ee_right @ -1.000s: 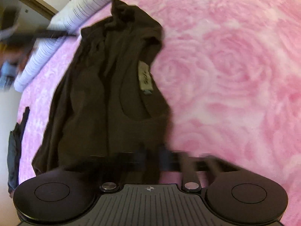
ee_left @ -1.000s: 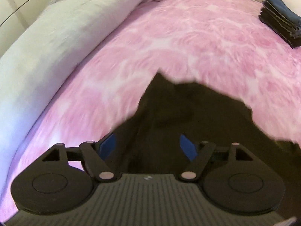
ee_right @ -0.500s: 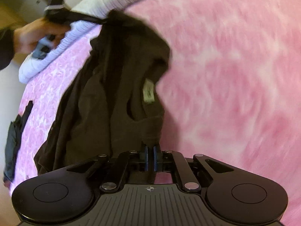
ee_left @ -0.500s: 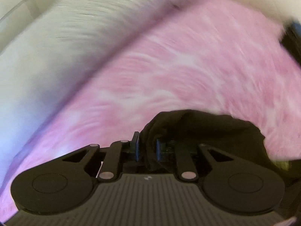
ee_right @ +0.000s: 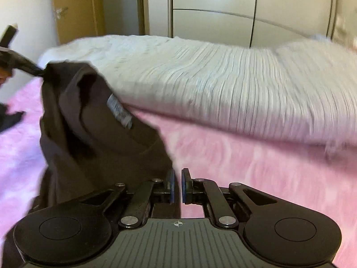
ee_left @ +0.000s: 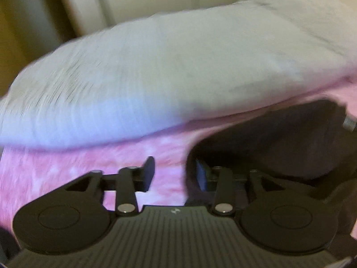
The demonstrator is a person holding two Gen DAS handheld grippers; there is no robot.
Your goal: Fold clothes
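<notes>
Left wrist view: the left claw [ee_left: 174, 174] stands spread, its two fingers well apart with pink showing in the gap. The dark garment [ee_left: 279, 143] bunches against the right-hand finger [ee_left: 200, 174] and trails off toward the right edge, lying over the pink bedspread [ee_left: 67, 169]. It looks draped beside that finger rather than pinched, though blur makes the contact hard to read. A pale label [ee_left: 349, 122] shows at the garment's far right end. Beyond the bedspread lies a white ribbed blanket [ee_left: 156, 71], and behind it cream cupboard doors [ee_left: 125, 2].

Right wrist view: the right claw [ee_right: 176, 186] is pressed nearly together, its blue pads pinching a lower edge of the dark garment [ee_right: 93, 134]. The cloth rises up and to the left from there, lifted clear of the pink bedspread [ee_right: 256, 167], with the pale label [ee_right: 119, 112] visible inside the neckline. At the garment's upper left corner the tip of the left claw [ee_right: 33, 70] meets the cloth; whether it grips there I cannot tell. The white ribbed blanket [ee_right: 223, 84] stretches across behind, with wardrobe doors [ee_right: 245, 6] and a wooden door [ee_right: 75, 11] further back.
</notes>
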